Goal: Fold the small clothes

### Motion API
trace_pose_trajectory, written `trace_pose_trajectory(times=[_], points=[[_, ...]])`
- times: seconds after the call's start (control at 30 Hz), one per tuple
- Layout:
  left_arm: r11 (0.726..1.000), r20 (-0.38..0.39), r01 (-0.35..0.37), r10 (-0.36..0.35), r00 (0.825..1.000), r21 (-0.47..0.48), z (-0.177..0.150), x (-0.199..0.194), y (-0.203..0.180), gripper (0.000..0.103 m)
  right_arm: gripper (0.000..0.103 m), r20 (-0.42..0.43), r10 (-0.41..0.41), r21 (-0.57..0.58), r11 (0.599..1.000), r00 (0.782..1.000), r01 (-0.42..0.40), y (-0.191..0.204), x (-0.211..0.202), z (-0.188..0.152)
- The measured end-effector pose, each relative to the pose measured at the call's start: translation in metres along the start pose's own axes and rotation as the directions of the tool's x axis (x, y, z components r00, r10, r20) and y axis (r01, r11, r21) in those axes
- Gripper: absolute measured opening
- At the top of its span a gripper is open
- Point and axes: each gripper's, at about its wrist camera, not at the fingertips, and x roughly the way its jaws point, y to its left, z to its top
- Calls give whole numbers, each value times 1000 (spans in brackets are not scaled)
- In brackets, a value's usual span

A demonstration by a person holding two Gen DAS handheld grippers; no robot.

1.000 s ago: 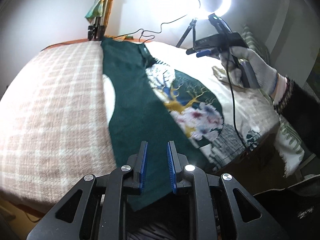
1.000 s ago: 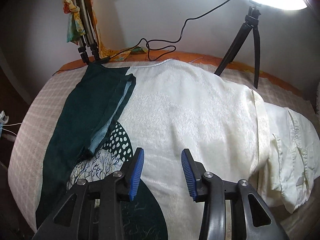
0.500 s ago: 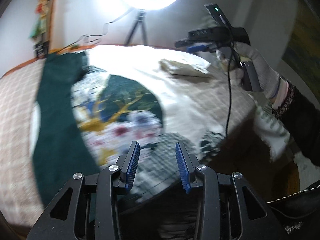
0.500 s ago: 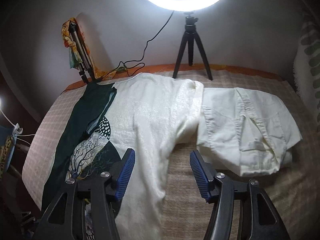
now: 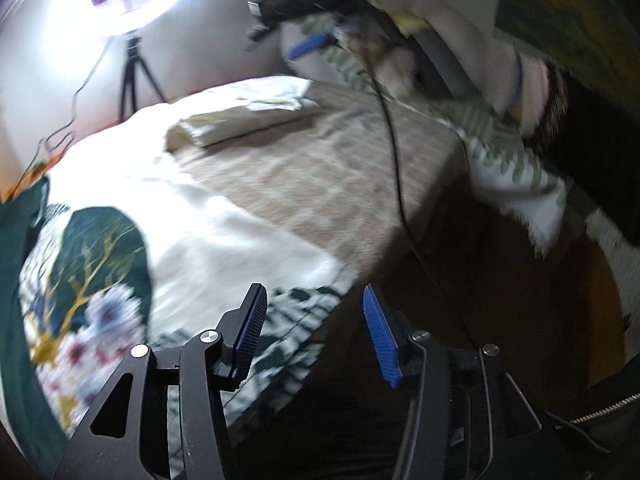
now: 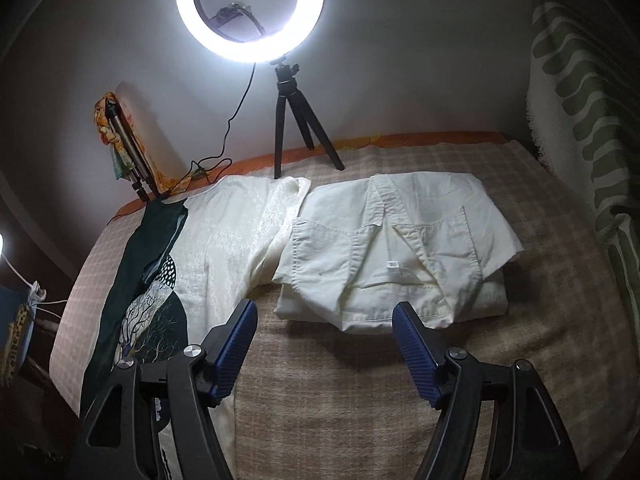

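Both claws I run are opening and empty: right gripper [image 6: 324, 348] hangs just short of the folded cream shirt [image 6: 396, 248], left gripper [image 5: 312, 336] over the patterned garment's [image 5: 92, 288] edge.

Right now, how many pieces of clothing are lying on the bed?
2: a cream garment with a dark green printed panel spread on the left, and a folded cream shirt to its right. More may lie outside the views.

Ring light [image 6: 251, 4] glare, dim room; left view motion-blurred, fisheye edges.
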Motion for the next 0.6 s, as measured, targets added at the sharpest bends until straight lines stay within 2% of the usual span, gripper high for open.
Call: trace_pose_trajectory(times=[0.3, 0.47, 0.57, 0.6], points=[[999, -40, -28, 29, 999, 26, 8, 33, -15, 50, 73, -7, 53, 44, 998, 999, -53, -19, 29, 35], [998, -72, -63, 65, 995, 32, 6, 45, -12, 49, 73, -40, 88, 56, 995, 995, -85, -12, 67, 56], [998, -73, -58, 59, 996, 17, 4, 47, -7, 49, 73, -64, 105, 55, 993, 992, -101, -3, 91, 66], [998, -62, -55, 56, 996, 13, 3, 46, -6, 46, 73, -70, 110, 53, 993, 992, -106, 1, 97, 69]])
